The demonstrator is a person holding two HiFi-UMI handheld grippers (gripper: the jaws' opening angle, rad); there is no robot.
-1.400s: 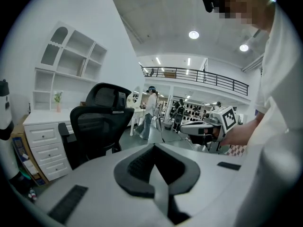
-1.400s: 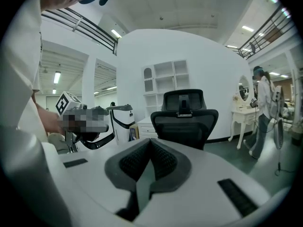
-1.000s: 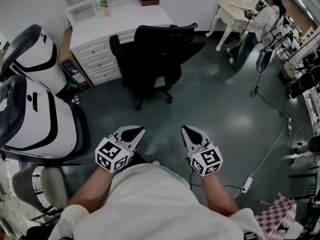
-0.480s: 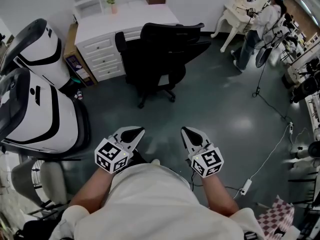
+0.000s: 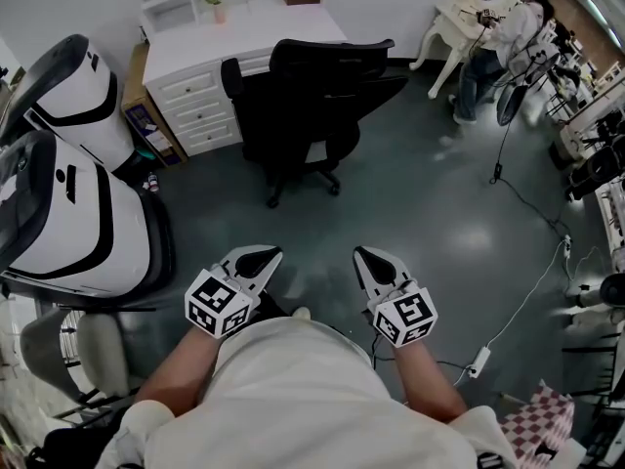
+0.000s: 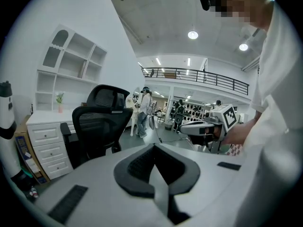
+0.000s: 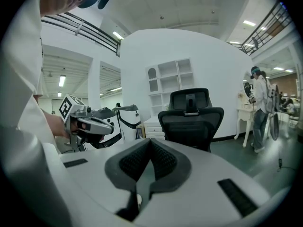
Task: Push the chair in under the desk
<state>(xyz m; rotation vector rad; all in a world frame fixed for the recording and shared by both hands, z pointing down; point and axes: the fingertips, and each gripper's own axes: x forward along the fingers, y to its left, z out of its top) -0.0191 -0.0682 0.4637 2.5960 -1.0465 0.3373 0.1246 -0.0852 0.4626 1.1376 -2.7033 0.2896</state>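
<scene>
A black office chair (image 5: 312,106) stands on the grey floor in front of the white desk (image 5: 249,37), turned partly sideways, its back toward me. It also shows in the left gripper view as the chair (image 6: 99,124) and in the right gripper view as the chair (image 7: 191,119). My left gripper (image 5: 266,255) and right gripper (image 5: 363,255) hang close to my body, well short of the chair, both shut and empty. Across from the left gripper (image 6: 154,162) I see the other gripper (image 6: 203,126).
Large white-and-black machines (image 5: 68,193) stand at the left. White drawers (image 5: 190,110) sit under the desk's left side. A person (image 5: 493,37) stands by a white table at the far right. A cable and power strip (image 5: 483,360) lie on the floor at the right.
The view has shifted slightly, so the chair and desk sit a bit higher and to the right. Both grippers hold the same place. The person at the far right has moved.
</scene>
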